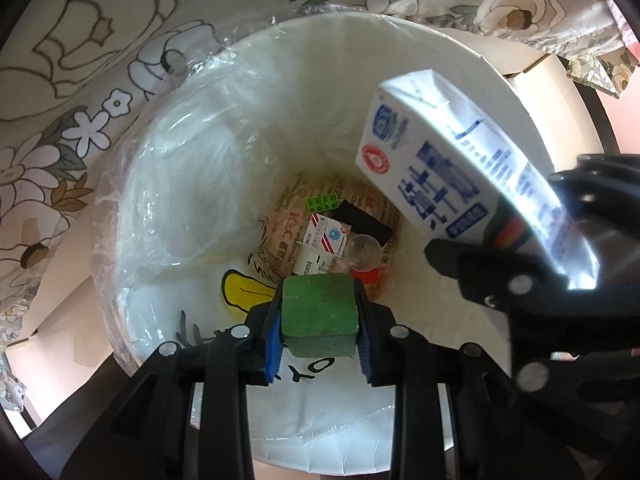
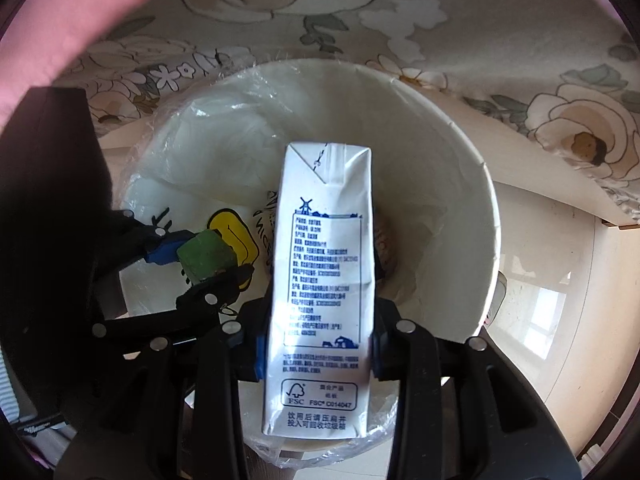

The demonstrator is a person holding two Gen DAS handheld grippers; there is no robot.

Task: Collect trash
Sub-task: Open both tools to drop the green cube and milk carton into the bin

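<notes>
Both grippers hang over the mouth of a white bin [image 1: 460, 64] lined with a clear plastic bag. My left gripper [image 1: 319, 334] is shut on a green block [image 1: 318, 312], its blue pads pressed on the block's two sides. My right gripper [image 2: 316, 354] is shut on a white milk carton [image 2: 324, 276] with blue print, held upright along the fingers. The carton [image 1: 452, 176] shows tilted at the right of the left wrist view, and the green block [image 2: 204, 256] appears at the left of the right wrist view.
At the bin's bottom lie a printed paper bag [image 1: 288, 232], a small white box [image 1: 326, 240], a green toy brick [image 1: 322, 201], a clear round lid [image 1: 362, 250] and something black. A floral cloth [image 2: 440, 20] hangs behind the bin. A pink sleeve [image 2: 60, 20] crosses the upper left.
</notes>
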